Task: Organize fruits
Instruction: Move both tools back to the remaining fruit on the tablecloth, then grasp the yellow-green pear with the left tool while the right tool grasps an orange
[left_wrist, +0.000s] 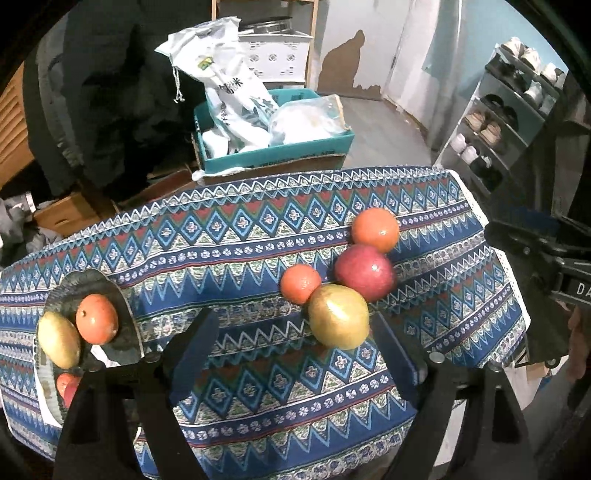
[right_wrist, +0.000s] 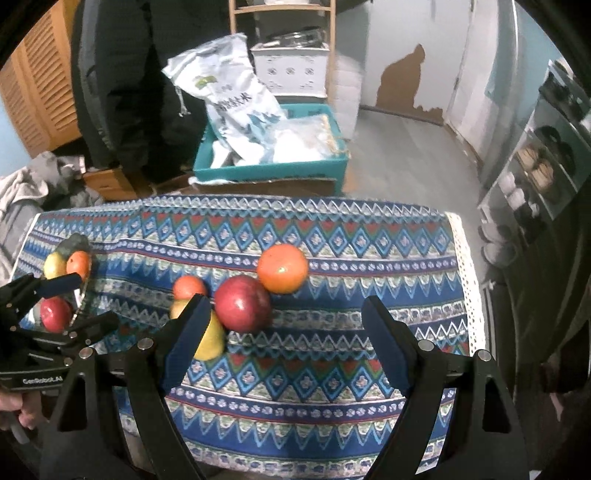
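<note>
At the far left of the patterned tablecloth (left_wrist: 258, 373) sits a dark, shiny plate (left_wrist: 127, 314), and it's already carrying fruit: a yellow apple (left_wrist: 59, 339) against an orange (left_wrist: 96, 319) on top, with a red fruit (left_wrist: 66, 387) tucked low at the near edge, half hidden behind the left gripper (left_wrist: 295, 343). That claw hangs above the cloth with its jaws spread wide and nothing between the pads. Just right of its centre, four loose fruits cluster on the bare cloth, all touching or nearly so: a small orange (left_wrist: 300, 283), a yellow-green apple (left_wrist: 339, 316) nearest the camera, a red apple (left_wrist: 365, 272) behind it, and a larger orange (left_wrist: 375, 230) at the back. Over to the right gripper (right_wrist: 284, 332): jaws also released, empty, its left finger (right_wrist: 184, 332) overlapping the yellow-green apple in view, the red apple lying between the fingers but unpinched. Beyond the table, on the floor, a teal box (left_wrist: 277, 155) holds white printed bags (left_wrist: 236, 99).
</note>
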